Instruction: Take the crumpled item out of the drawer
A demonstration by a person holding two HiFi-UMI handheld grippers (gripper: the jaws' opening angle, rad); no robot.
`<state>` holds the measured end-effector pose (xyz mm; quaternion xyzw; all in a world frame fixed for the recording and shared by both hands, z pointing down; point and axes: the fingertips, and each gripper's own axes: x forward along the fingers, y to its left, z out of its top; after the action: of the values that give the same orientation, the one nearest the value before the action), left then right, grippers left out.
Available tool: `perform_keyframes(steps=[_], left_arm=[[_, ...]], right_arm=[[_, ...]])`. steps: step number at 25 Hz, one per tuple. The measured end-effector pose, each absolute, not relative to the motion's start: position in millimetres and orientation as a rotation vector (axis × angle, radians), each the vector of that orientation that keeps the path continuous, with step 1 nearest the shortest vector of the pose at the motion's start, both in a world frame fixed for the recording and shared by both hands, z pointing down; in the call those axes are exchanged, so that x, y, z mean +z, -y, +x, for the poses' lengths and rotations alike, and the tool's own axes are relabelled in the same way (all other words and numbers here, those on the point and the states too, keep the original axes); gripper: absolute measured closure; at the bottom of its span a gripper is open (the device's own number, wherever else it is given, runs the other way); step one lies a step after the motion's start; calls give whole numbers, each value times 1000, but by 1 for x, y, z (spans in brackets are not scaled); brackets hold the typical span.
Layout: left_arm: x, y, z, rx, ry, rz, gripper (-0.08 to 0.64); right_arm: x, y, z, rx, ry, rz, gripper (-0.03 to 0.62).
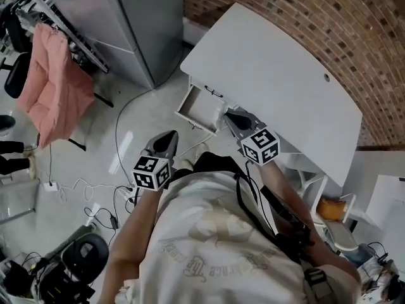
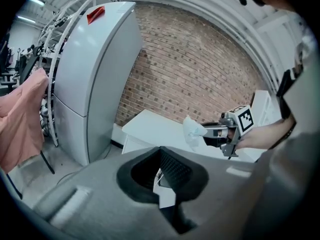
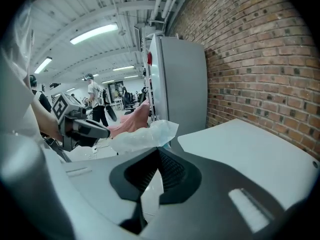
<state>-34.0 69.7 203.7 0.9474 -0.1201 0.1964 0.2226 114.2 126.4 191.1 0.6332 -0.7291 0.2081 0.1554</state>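
The person's shirt print (image 1: pixel 212 261) is too blurred to read.

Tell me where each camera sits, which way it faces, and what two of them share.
Head view: on the person's head, looking steeply down at the white desk and open drawer; torso, forearms, left gripper and right gripper show.
Left gripper view: on the left gripper, facing the brick wall and grey cabinet; its shut jaws and the person's right forearm show.
Right gripper view: on the right gripper, facing the cabinet; its jaws pinch the crumpled item.
Shared: each gripper view shows the other gripper and the desk.
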Motion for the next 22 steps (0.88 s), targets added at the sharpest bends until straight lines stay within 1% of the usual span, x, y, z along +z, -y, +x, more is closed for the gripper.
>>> perform_keyframes(steps=[11,22], left_arm=[[185,-74,-36,469,307,2622,558],[184,-95,-29,508,218,2654,558]], right_arm=[[171,-160,100,573,2100,1848,581],[170,-172,95,568,2083,1889,581]])
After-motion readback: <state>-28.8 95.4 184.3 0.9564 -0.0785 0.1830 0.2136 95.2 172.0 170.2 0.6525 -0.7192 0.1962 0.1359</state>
